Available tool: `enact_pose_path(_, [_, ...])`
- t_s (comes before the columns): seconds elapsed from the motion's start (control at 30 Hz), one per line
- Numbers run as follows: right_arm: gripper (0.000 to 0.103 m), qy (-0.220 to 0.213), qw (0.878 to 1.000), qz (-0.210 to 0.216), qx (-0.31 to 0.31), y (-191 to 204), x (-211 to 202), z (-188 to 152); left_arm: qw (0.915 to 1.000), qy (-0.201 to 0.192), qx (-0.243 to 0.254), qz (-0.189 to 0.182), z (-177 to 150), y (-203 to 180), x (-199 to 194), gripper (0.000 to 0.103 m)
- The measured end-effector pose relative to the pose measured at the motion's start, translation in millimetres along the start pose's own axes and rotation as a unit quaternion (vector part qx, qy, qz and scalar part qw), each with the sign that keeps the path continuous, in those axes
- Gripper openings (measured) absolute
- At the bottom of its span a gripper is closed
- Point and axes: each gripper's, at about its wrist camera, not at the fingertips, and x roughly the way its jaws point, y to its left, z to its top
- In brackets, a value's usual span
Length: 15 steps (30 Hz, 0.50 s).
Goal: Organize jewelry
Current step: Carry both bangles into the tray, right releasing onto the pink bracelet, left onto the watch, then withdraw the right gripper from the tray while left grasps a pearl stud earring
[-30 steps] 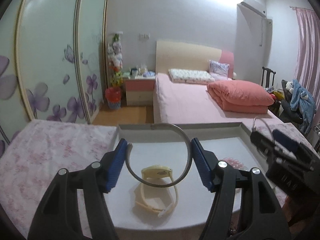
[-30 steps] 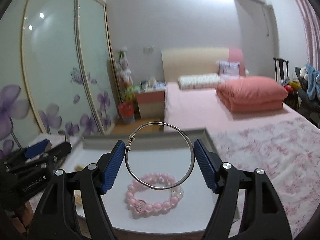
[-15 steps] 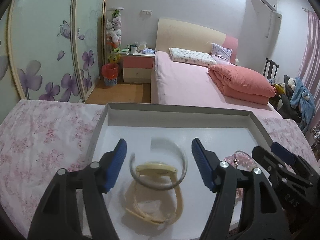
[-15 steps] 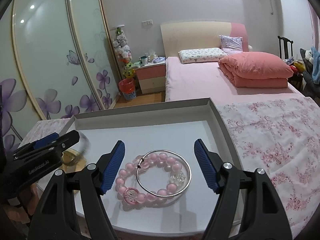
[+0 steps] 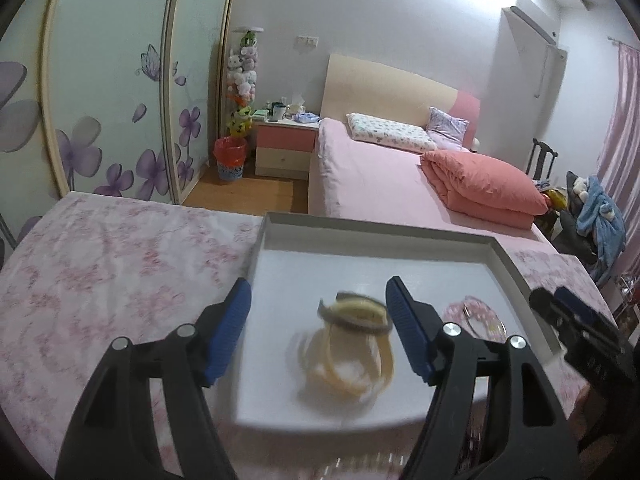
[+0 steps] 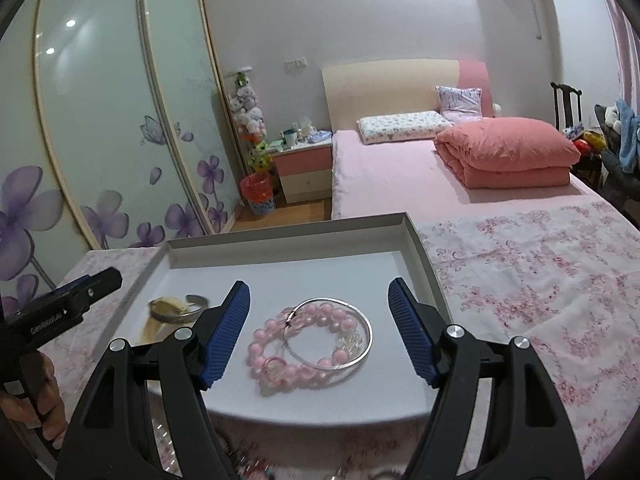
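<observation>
Since the earlier frames both bangles have left the jaws and now lie in the tray [image 6: 416, 236]: the open cuff bangle [image 5: 354, 316] rests on the yellow watch [image 5: 348, 356], and the thin silver bangle [image 6: 328, 334] lies across the pink bead bracelet [image 6: 296, 344]. The left hand-held gripper [image 5: 318, 330] has swung left, so the tray sits right of centre in its view; its blue pads are spread wide with nothing between them. The right hand-held gripper [image 6: 320, 332] is likewise wide open and holds nothing, with the bead bracelet and silver bangle lying below the gap. The left wrist view shows the watch and cuff blurred by motion, and only a sliver of the bracelet [image 5: 476, 316] beyond its right finger, with the other gripper [image 5: 580, 332] at the edge. The right wrist view shows the beads sharply, and the watch [image 6: 168, 308] partly hidden behind its left finger. Only this view shows the person's hand [image 6: 28, 392] gripping the left tool. The tray rests on a surface covered by a pink flowered cloth [image 6: 540, 280].
</observation>
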Motion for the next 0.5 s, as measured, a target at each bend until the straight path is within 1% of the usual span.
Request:
enact_pose_path(0.1, [0.072,-0.005,1.0,0.006,-0.009,4,-16,-4,0.9999,0.0,0.004,-0.009,-14,5,-21,0.068])
enact_pose_path(0.27, [0.072,-0.007,1.0,0.015,-0.02,5,-42,-15,0.9993,0.017,0.024,-0.022,-43,7,-47,0.068])
enact_pose_path(0.43, [0.072,0.002,0.999,0.021,-0.032,5,-64,-34,0.9966,0.053,0.056,-0.029,-78,10,-63,0.068])
enact_pose_path(0.5, [0.072,0.007,0.999,0.022,-0.031,4,-70,-41,0.9946,0.068,0.073,-0.028,-89,8,-65,0.065])
